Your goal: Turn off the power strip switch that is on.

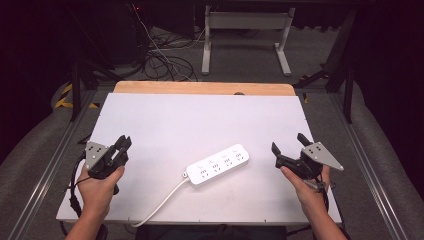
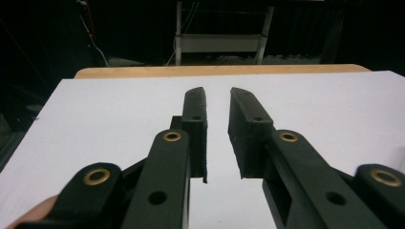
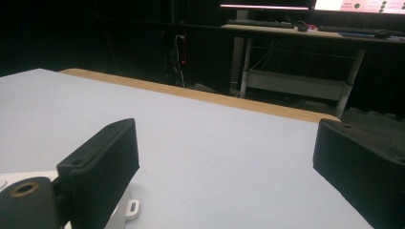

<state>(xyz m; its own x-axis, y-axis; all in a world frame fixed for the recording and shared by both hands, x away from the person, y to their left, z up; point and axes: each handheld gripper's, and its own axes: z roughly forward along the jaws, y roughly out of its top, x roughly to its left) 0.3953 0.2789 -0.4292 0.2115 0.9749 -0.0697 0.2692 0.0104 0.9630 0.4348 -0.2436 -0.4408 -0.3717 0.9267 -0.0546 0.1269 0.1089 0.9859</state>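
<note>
My two hands came in from the near edge of the counter [image 1: 165,120], each holding one claw. My left claw [image 1: 122,145] sat at the left, its two jaws a narrow gap apart with nothing between them, hovering over bare white board. My right claw [image 1: 289,148] sat at the right, its two jaws spread wide and empty. One white power strip [image 1: 218,164] lay flat between them, slanted, well apart from the left claw and nearer the right. I counted four socket groups on it. Its one white cord [image 1: 160,205] ran off toward the near edge.
</note>
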